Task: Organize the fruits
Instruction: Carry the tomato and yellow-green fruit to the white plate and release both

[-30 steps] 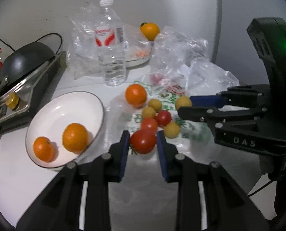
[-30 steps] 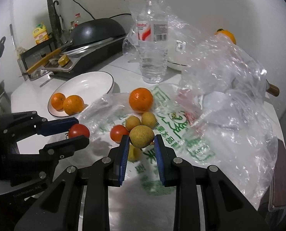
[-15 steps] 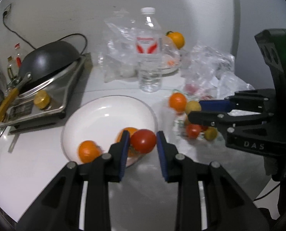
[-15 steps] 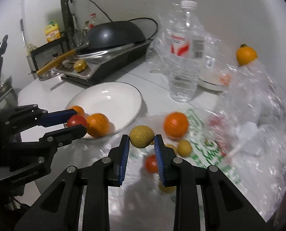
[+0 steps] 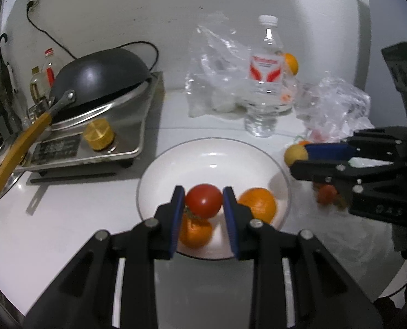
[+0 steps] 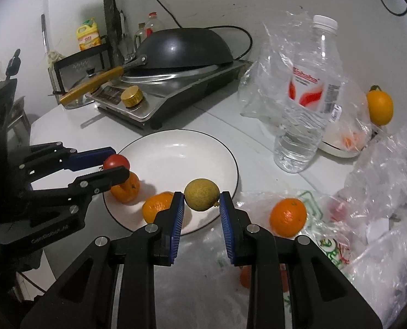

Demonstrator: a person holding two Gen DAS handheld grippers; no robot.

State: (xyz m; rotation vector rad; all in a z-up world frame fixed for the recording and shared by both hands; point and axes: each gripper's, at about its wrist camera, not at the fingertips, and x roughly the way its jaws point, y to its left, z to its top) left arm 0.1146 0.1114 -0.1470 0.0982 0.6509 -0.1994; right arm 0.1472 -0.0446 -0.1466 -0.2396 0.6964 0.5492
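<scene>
Here the left gripper (image 5: 203, 201) is clamped on a red tomato (image 5: 203, 200), its blue pads pressing the fruit from both sides above the near part of the white plate (image 5: 211, 150). Two oranges (image 5: 257, 205) lie on that plate beneath and just right of the tomato. The right gripper (image 6: 201, 205) has its jaws closed on a small yellow-green fruit (image 6: 201, 194), carried over the plate's near right edge. To the right of the plate, a third orange (image 6: 287, 217) sits on a crumpled plastic bag (image 6: 379, 205), with another red fruit partly hidden under the right gripper. Farther back stands a clear water bottle (image 6: 307, 101), and beyond it a yellow-orange fruit (image 6: 379, 107) rests near the wall. On the far left, a dark wok (image 5: 99, 78) with a wooden handle lies upside down on a steel stove (image 5: 93, 148) with a brass knob.
</scene>
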